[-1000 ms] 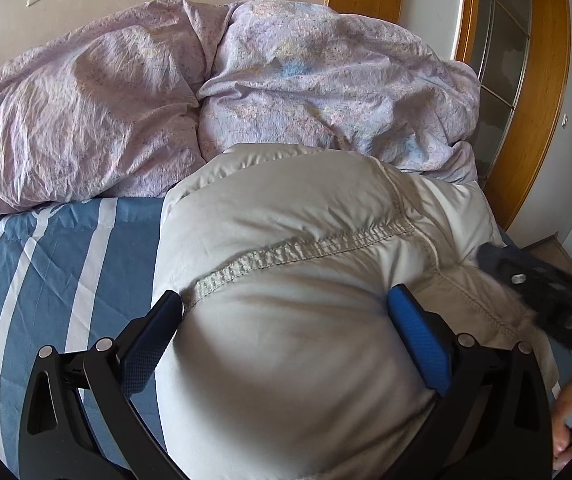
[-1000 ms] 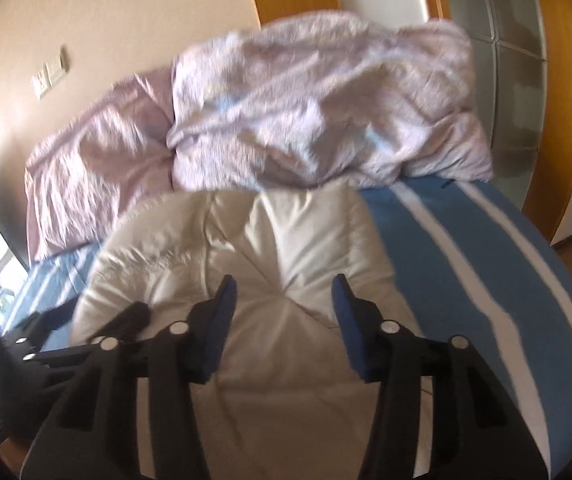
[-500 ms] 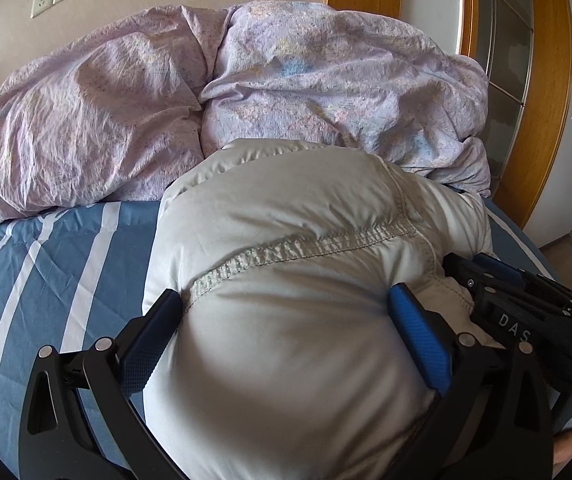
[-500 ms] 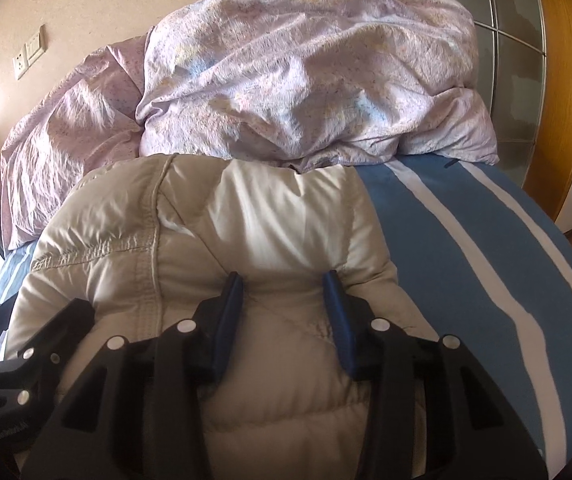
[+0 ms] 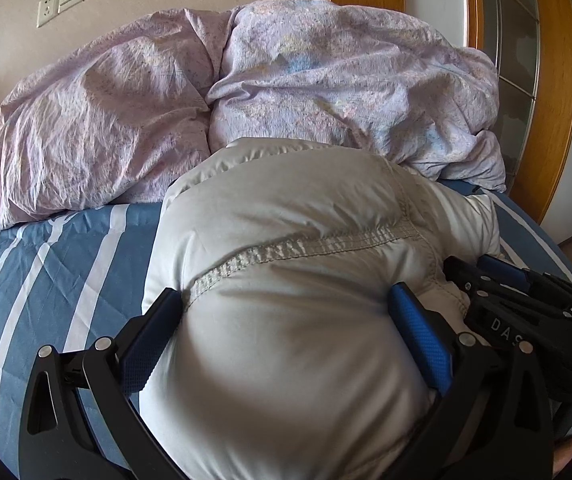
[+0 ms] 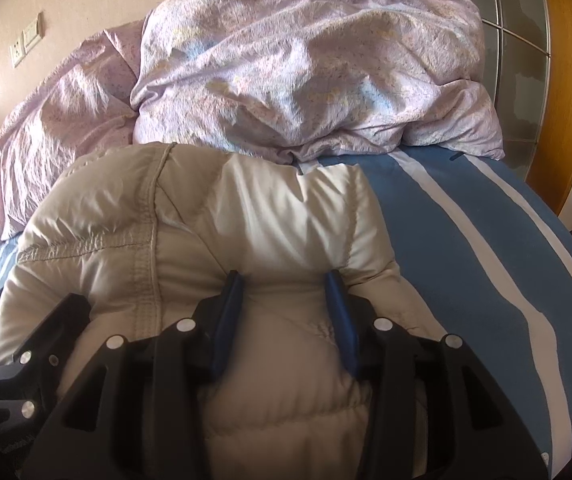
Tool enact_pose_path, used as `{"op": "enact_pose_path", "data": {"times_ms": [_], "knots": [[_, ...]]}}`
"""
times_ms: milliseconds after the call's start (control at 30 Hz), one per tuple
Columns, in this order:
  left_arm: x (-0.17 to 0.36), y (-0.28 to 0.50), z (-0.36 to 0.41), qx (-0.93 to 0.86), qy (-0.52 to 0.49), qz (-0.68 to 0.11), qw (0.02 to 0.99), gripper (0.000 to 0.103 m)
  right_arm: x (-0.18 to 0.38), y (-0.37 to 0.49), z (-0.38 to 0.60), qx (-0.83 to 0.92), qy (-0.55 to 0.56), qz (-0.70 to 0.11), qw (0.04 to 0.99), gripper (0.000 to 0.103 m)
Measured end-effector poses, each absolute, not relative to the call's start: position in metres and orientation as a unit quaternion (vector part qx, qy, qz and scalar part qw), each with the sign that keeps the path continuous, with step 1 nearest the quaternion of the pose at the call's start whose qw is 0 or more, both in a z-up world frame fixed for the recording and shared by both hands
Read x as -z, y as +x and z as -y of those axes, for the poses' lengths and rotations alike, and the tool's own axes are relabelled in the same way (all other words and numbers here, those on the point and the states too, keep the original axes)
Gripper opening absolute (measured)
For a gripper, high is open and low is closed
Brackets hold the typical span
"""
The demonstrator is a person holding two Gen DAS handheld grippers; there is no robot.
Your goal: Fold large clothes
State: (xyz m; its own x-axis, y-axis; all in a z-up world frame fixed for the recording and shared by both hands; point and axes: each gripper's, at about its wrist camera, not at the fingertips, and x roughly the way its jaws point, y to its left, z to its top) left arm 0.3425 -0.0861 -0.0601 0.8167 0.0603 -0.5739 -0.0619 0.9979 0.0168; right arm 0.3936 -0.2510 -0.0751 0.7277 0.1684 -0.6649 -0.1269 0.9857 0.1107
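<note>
On striped bed [image 5: 65, 264] — puffy quilted jacket [image 5: 294, 264]

A home bedroom; a bed with a blue-and-white striped sheet [image 5: 45, 272] carries a rumpled lilac duvet [image 5: 326, 92] heaped against a beige wall; a wall socket and switch [image 5: 61, 2] sit above; a wood-framed glazed door [image 6: 526, 52] stands alongside.

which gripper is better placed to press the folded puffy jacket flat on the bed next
Left, probably. The left gripper straddles the bulging middle of the jacket; the right gripper pinches a narrower bunch near its edge beside the striped sheet.
</note>
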Motion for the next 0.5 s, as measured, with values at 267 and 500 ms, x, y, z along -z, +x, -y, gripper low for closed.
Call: {"op": "enact_pose_path", "data": {"times_ms": [267, 500], "knots": [[0.0623, 0.3472, 0.0863, -0.033, 0.002, -0.316, 0.948, 0.102, 0.0781, 0.3982, 0.2464, -0.070, 0.014, -0.375, 0.924, 0.044], [0.0595, 0.3488, 0.0855, -0.034, 0.001, -0.322, 0.946, 0.102, 0.0770, 0.4007, 0.2441, -0.067, 0.010, -0.388, 0.919, 0.044]]}}
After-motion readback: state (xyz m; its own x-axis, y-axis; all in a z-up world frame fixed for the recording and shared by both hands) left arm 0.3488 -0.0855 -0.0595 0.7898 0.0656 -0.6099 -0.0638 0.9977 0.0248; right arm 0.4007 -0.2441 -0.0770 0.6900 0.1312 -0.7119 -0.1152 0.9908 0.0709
